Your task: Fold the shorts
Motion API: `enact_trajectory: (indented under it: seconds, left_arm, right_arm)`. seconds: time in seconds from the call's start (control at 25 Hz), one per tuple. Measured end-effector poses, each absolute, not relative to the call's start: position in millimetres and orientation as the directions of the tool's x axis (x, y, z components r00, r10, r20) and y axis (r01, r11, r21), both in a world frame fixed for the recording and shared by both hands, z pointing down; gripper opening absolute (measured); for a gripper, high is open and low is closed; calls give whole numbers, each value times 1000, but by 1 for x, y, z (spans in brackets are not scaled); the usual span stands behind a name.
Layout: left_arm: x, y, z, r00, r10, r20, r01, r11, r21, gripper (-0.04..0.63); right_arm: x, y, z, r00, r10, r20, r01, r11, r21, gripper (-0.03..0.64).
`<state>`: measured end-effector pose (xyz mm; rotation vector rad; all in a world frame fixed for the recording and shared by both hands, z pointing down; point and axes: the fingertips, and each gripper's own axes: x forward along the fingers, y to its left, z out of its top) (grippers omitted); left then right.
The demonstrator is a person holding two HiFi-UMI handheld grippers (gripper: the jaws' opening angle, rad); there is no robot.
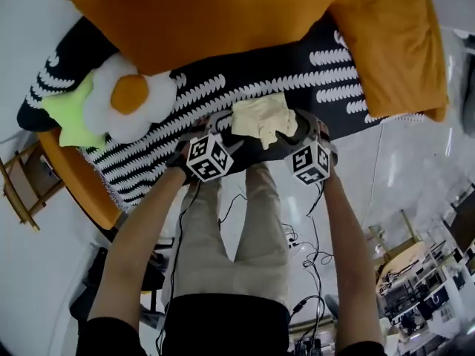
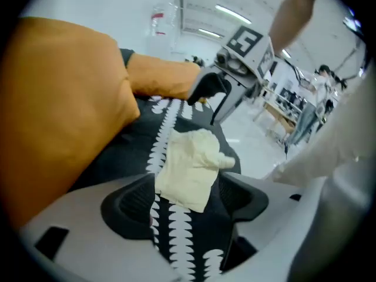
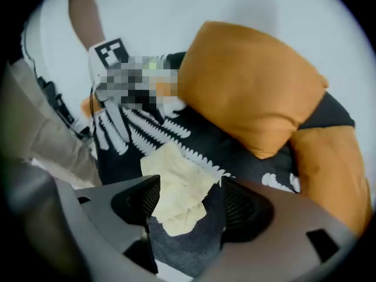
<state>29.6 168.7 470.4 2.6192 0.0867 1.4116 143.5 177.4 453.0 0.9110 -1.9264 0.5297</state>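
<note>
Cushions (image 1: 200,13) crowd the patterned blanket (image 1: 245,80) beyond the bundled shorts (image 1: 260,121).

No words, numbers or brand marks can be read on anything in view

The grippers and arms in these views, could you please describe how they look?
Left gripper and right gripper have grey bodies with black ribbed pads. Each carries a white cube with black square markers. Thin black cables trail down. The person wears black short sleeves.
</note>
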Motion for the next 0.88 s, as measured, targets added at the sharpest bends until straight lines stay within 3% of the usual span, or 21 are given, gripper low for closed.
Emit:
enact_trajectory:
  seconds: [0.2, 0.44, 0.64, 0.88]
  left_arm:
    - [0, 163, 288, 688, 2, 726, -166, -973, 161, 336]
    - [-29, 188, 90, 810, -51, 585, -114, -991, 71, 307]
    - [-44, 203, -38, 885, -117, 451, -83, -992, -95, 279]
    - [-70, 248, -156, 904, -307, 297, -282, -951, -124, 256]
  right_arm:
    - [137, 224, 285, -198, -549, 812, -940, 342, 2, 320]
    - [99, 279, 71, -2, -759, 652, -1000, -2, -5, 317]
    - [82, 311, -63, 152, -868, 472, -985, -171, 3, 321]
    - [90, 379, -158, 171, -940, 295, -985, -170, 30, 319]
